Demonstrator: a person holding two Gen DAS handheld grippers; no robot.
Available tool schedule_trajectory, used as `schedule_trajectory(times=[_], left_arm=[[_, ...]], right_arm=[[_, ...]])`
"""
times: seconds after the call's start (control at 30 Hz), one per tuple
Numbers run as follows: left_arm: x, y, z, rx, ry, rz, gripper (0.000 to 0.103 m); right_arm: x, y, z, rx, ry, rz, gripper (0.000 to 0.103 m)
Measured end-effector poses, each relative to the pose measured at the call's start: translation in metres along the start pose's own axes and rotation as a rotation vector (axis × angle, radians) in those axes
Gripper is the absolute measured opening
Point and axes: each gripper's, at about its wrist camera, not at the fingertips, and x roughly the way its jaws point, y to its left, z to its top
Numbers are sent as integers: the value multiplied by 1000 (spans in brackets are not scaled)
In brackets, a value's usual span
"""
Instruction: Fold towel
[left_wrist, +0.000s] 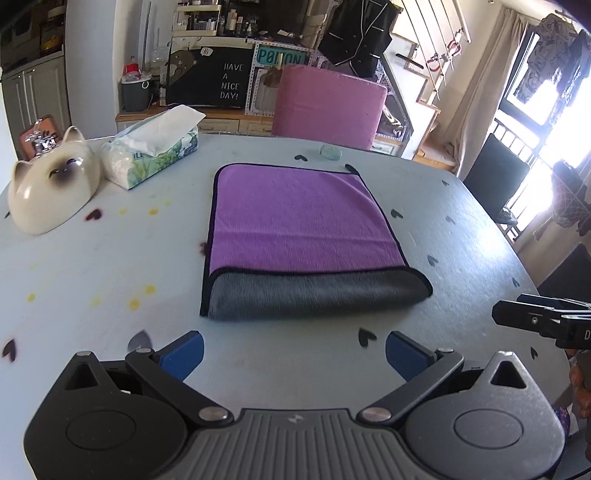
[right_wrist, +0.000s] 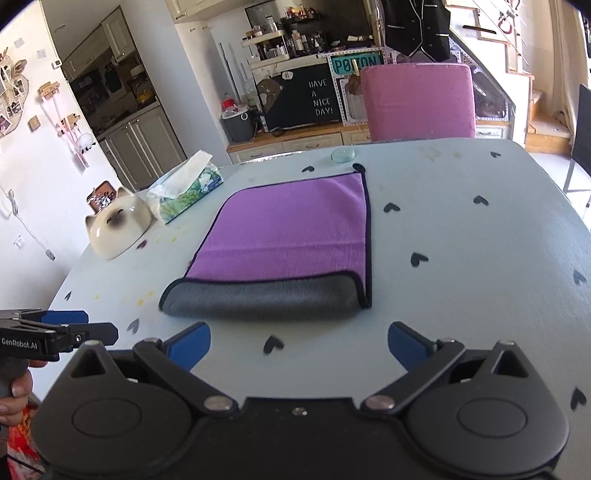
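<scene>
A purple towel (left_wrist: 295, 221) with a grey underside and black trim lies folded on the pale blue table (left_wrist: 110, 258). Its grey fold (left_wrist: 314, 295) faces me at the near edge. It also shows in the right wrist view (right_wrist: 291, 232). My left gripper (left_wrist: 294, 352) is open and empty, just short of the towel's near edge. My right gripper (right_wrist: 299, 345) is open and empty, also just short of that edge. Each gripper shows at the side of the other's view: the right one (left_wrist: 535, 321), the left one (right_wrist: 74, 328).
A cat-shaped ceramic bowl (left_wrist: 51, 192) and a tissue pack (left_wrist: 155, 151) stand at the table's far left. A small round glass disc (left_wrist: 330, 152) lies beyond the towel. A pink chair (left_wrist: 328, 103) stands behind the table's far edge.
</scene>
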Motion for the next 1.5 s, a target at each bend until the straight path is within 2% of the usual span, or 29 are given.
schedule_trajectory(times=[0.27,0.5,0.7,0.8,0.97,1.03,1.27,1.5], left_arm=[[38,15,16,-15,-30,18,103],[72,33,23,-46,-25,48,101],[92,46,30,-70,-29,51,93],[101,50,32,-79,-19,55,84],[109,56,33,-91,-5,57,70],[113,57,34,-93,6,53,64],[119,59,34,-85,24,46,50],[120,65,30,-109,45,48,40]], right_arm=[[41,-13,18,9,-35,-3,102],[74,-18,25,-40,-47,-8,102],[100,-28,28,-31,-34,-24,101],[111,-33,29,-28,-18,-19,88],[128,-39,31,-9,19,-22,75],[135,-44,32,13,37,-19,66],[154,-52,34,23,96,-1,43],[161,-55,35,35,130,24,16]])
